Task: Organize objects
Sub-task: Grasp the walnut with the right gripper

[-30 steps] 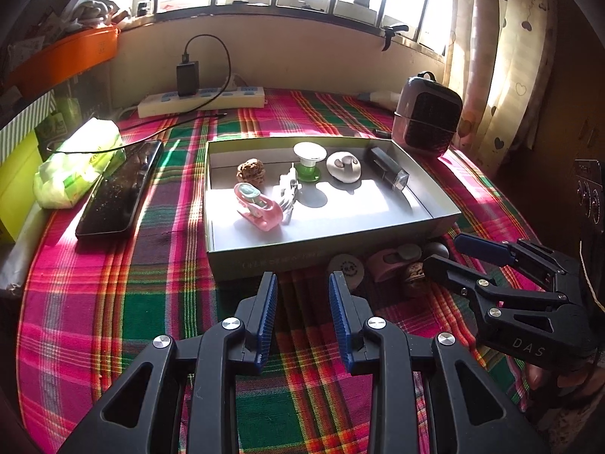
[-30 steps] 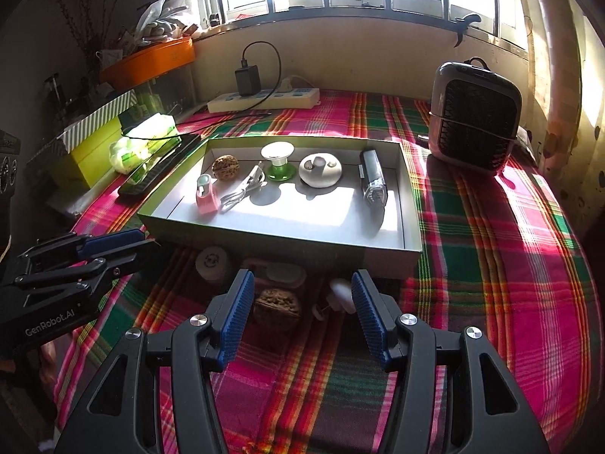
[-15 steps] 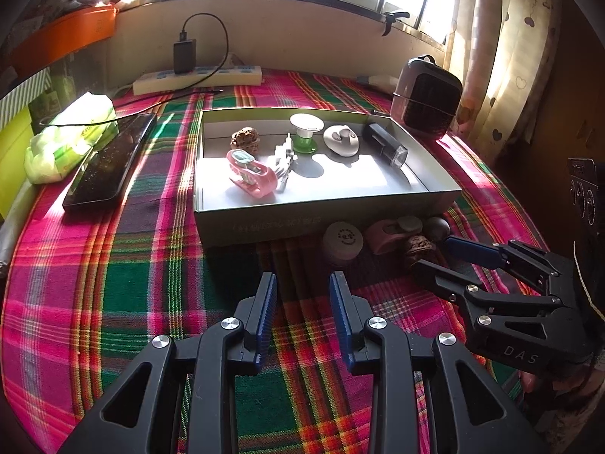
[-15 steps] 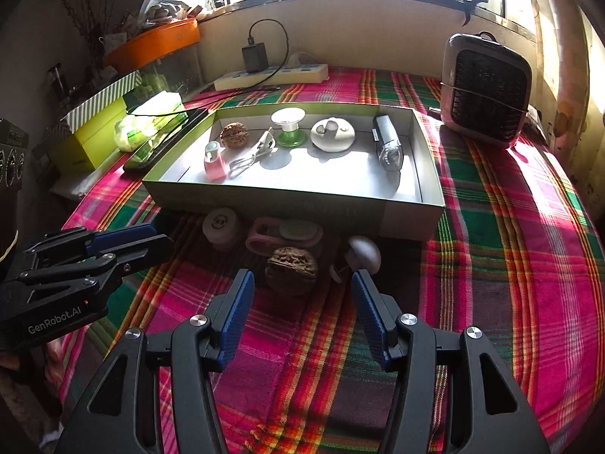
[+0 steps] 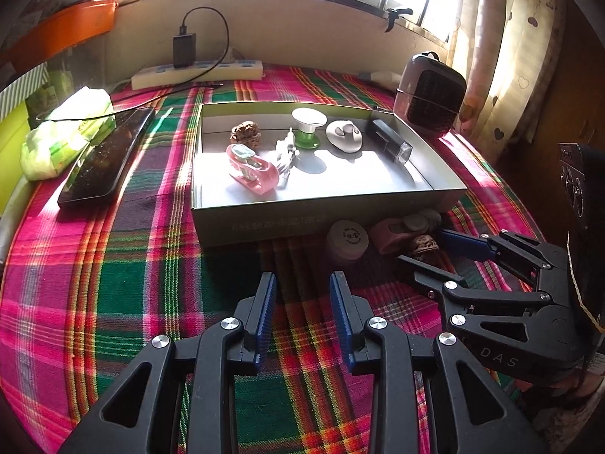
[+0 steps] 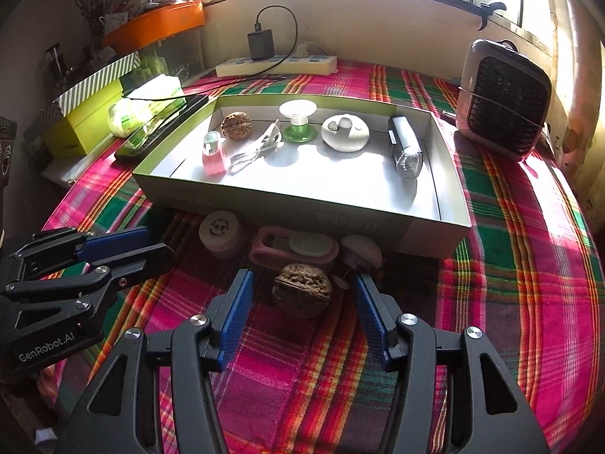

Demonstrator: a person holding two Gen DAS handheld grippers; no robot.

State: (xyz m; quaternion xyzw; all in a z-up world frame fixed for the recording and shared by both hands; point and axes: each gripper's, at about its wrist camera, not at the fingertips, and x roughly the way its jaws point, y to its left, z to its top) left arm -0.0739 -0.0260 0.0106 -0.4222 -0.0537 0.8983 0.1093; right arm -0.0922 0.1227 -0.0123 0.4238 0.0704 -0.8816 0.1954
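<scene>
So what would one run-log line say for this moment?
right gripper: open, straddling walnut on cloth | left gripper: open, empty | box: six items inside

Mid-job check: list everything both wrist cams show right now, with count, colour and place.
box: 1, grey-green, centre of cloth
walnuts: 2, brown, one in box, one outside between right gripper's fingers
pink holders: 2, one in box, one before it
spool: 1, white-green, in box
white disc: 1, in box
torch: 1, black, box's right side
round tub: 1, whitish, before box
heater: 1, grey, right
power strip: 1, white, rear
phone: 1, black, left
left gripper: open, empty
right gripper: open, around walnut
</scene>
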